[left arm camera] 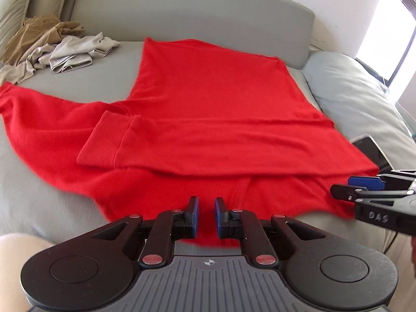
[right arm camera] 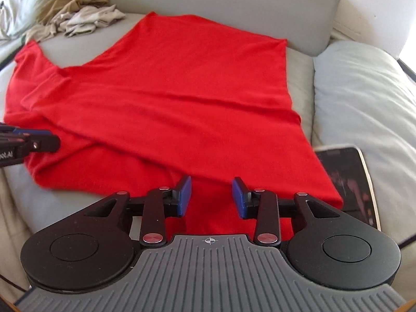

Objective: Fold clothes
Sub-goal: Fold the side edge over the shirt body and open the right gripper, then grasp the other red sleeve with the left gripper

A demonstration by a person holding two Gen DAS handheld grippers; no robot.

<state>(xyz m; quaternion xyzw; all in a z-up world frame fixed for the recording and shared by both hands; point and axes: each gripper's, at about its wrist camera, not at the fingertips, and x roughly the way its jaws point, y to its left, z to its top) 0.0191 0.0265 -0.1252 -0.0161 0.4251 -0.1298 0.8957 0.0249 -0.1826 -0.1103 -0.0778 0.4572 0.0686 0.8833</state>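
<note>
While both grippers hover at the sofa's (left arm camera: pixel 182 7) near edge, left gripper (left arm camera: pixel 206 217) narrowly parted, right gripper (right arm camera: pixel 212 197) wider, neither holding anything, the red shirt (left arm camera: pixel 208 109) lies spread across the seat; crumpled clothes (left arm camera: pixel 65 49) sit at its far left corner.

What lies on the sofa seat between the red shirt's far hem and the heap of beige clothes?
Only bare grey sofa cushion. In the left wrist view, a strip of it separates the red shirt from the beige clothes; they do not touch there.
</note>
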